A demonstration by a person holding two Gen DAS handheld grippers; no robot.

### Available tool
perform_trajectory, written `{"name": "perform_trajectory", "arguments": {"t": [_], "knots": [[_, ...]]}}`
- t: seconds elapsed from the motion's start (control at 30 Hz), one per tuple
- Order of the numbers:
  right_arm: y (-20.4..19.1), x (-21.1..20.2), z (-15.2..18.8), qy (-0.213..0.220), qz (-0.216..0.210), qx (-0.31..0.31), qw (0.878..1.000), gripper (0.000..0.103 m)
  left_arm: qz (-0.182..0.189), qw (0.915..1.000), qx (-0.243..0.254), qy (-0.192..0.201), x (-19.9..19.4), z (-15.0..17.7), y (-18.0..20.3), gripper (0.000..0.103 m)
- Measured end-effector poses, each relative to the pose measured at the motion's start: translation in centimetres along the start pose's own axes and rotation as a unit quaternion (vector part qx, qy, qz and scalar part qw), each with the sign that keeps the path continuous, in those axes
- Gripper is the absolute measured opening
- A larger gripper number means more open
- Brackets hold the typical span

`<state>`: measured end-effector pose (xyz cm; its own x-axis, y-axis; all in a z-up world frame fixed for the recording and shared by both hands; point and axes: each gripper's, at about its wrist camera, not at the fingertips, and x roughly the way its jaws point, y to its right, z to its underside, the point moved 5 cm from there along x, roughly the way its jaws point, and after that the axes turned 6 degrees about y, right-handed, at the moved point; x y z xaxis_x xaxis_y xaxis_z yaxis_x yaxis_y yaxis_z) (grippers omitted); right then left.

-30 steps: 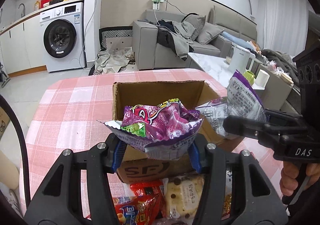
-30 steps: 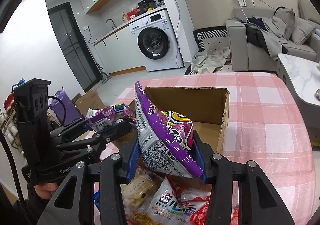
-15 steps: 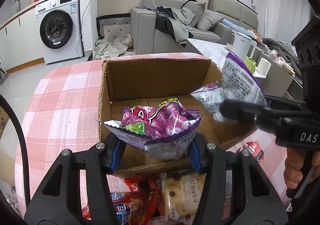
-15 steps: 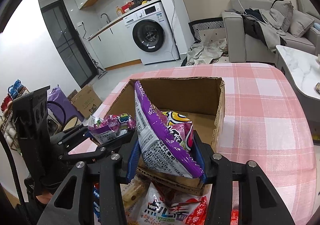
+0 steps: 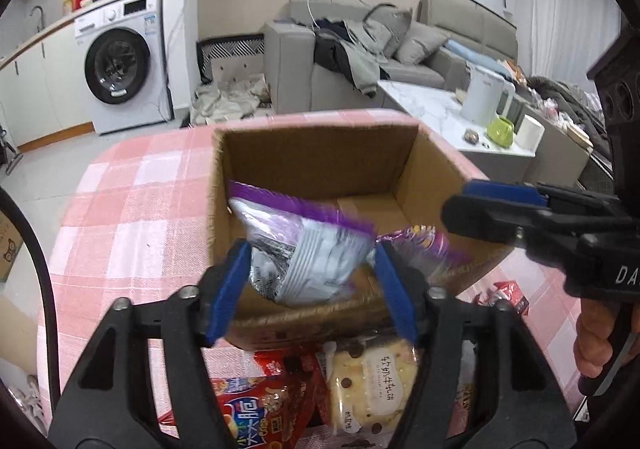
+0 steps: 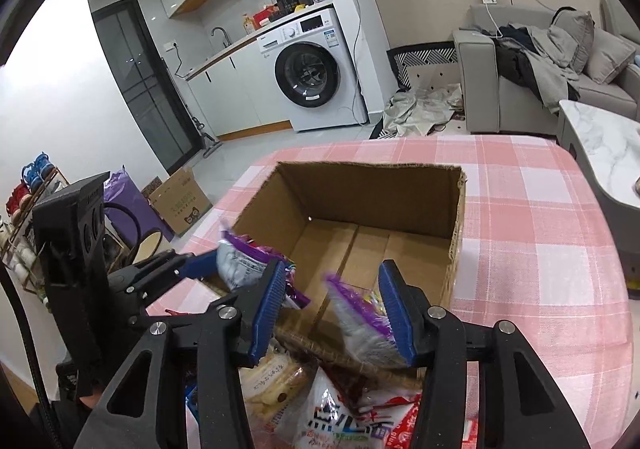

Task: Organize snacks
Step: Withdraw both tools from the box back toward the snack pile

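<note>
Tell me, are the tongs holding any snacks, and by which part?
Nothing looks pinched. The left tongs and right tongs are open. The left purple bag and right purple bag sit loose and blurry between them, over the cardboard box.

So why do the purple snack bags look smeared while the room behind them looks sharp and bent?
Left wrist view: the purple bag between the open left gripper is streaked by motion, the washing machine crisp. Right wrist view: the other purple bag blurs beside the right gripper, while the cardboard box stays sharp. The fisheye lens curves walls and darkens corners in both.

Matt cardboard box, glossy foil pkts
</note>
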<state>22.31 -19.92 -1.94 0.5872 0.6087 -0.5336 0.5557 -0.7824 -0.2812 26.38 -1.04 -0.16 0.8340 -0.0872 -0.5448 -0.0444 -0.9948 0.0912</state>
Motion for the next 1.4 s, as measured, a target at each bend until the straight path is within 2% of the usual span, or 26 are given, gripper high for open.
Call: {"name": "perform_trajectory", "arguments": {"t": [0.03,0.07,0.13,0.23,0.33,0.6,0.8,0.9,1.03,1.23,1.4], "knots": [[-0.1,-0.4,0.1,0.004,0.001,-0.002,1.000,0.063,-0.001,1.0000,-0.001,0.006,-0.5,0.0,-0.1,0.080],[-0.1,-1.0,0.1,0.012,0.002,-0.004,1.000,0.068,0.001,0.9999,-0.002,0.011,-0.9,0.0,-0.1,0.082],[-0.1,-1.9,0.1,0.024,0.000,-0.003,1.000,0.085,-0.001,0.9999,0.000,0.017,-1.8,0.1,-0.3,0.083],[0.0,-3.6,0.3,0.038,0.000,0.004,0.999,0.100,-0.008,0.9997,0.001,0.023,-3.2,0.5,-0.8,0.088],[0.1,-4.7,0.6,0.043,0.000,0.005,0.999,0.102,-0.011,0.9993,-0.009,0.033,-4.8,1.2,-1.7,0.102],[0.2,-6.4,3.2,0.027,0.028,-0.014,0.999,0.103,-0.013,0.9988,-0.027,0.040,-8.3,3.6,-3.5,0.102],[0.3,-6.7,4.9,0.012,0.046,-0.024,0.999,0.103,-0.026,0.9991,-0.020,0.028,-9.6,5.6,-4.0,0.102],[0.6,-6.9,5.5,0.005,0.054,-0.025,0.998,0.103,-0.044,0.9987,-0.014,0.022,-10.1,6.9,-4.2,0.102],[1.1,-7.3,6.3,-0.001,0.060,-0.018,0.998,0.103,-0.052,0.9984,-0.018,0.016,-10.3,7.7,-4.3,0.102],[3.3,-7.9,7.0,-0.018,0.096,-0.009,0.995,0.103,-0.059,0.9980,-0.021,0.008,-10.0,8.3,-4.4,0.102],[5.7,-7.3,7.8,-0.048,0.126,0.003,0.991,0.102,-0.059,0.9981,-0.018,-0.005,-8.9,8.7,-4.6,0.102]]}}
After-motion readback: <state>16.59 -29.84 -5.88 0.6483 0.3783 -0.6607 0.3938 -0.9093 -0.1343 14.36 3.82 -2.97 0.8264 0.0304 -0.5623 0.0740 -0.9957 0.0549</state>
